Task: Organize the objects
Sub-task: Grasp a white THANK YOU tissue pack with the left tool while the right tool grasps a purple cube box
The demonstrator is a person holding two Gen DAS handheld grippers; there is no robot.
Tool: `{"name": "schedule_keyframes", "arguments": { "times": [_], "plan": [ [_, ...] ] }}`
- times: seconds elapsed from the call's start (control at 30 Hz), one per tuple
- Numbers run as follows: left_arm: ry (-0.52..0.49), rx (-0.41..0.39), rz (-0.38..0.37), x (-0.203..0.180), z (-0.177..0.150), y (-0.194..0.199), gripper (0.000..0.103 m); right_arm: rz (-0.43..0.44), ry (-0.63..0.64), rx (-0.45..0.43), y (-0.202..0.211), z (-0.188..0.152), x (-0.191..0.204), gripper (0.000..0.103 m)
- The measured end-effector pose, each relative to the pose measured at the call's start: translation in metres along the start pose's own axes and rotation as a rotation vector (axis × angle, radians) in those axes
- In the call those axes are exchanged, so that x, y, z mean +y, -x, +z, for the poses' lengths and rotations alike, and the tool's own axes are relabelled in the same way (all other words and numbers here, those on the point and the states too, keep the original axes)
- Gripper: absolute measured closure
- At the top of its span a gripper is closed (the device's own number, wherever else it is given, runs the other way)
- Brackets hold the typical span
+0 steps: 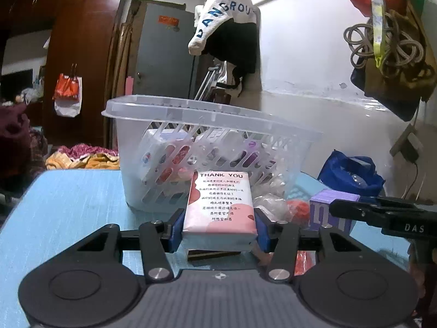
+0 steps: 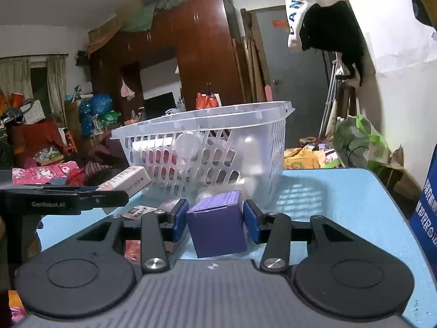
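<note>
left claw point(image 1: 220, 218) gripping tissue pack point(image 1: 220, 202), right claw point(image 2: 215, 218) gripping purple box point(image 2: 218, 222)

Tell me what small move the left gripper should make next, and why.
Probably lift the tissue pack up over the basket rim. The left gripper appears shut on it, still at table level, and the basket stands just ahead with items already inside.

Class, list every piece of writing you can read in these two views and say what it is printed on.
"THANK YOU": tissue pack held in the left gripper; the lines below are too small to read.
"DANGROU": white hanging garment, cut off.
"DAS": right gripper's side.
"GenRobot.AI": left gripper's side.
Purple box and blue bag: print unreadable.
</note>
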State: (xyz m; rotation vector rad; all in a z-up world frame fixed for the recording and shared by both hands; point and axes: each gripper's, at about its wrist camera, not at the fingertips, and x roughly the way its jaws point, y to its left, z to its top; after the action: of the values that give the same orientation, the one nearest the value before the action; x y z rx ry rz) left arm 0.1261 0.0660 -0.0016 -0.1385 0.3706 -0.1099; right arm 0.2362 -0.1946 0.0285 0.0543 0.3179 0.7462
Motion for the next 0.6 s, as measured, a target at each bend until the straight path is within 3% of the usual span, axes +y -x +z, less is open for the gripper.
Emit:
{"name": "schedule_keyframes", "arguments": {
  "times": [0.43,0.6],
  "plan": [
    [-0.01,-0.041,-0.005,0.001,-0.003,0.007,0.048,0.02,-0.037,-0.042,0.002,0.0,-0.009,0.056],
    [-0.018,-0.072,-0.006,0.0,-0.003,0.012,0.048,0.006,-0.031,-0.099,0.01,-0.003,-0.009,0.056]
  ]
}}
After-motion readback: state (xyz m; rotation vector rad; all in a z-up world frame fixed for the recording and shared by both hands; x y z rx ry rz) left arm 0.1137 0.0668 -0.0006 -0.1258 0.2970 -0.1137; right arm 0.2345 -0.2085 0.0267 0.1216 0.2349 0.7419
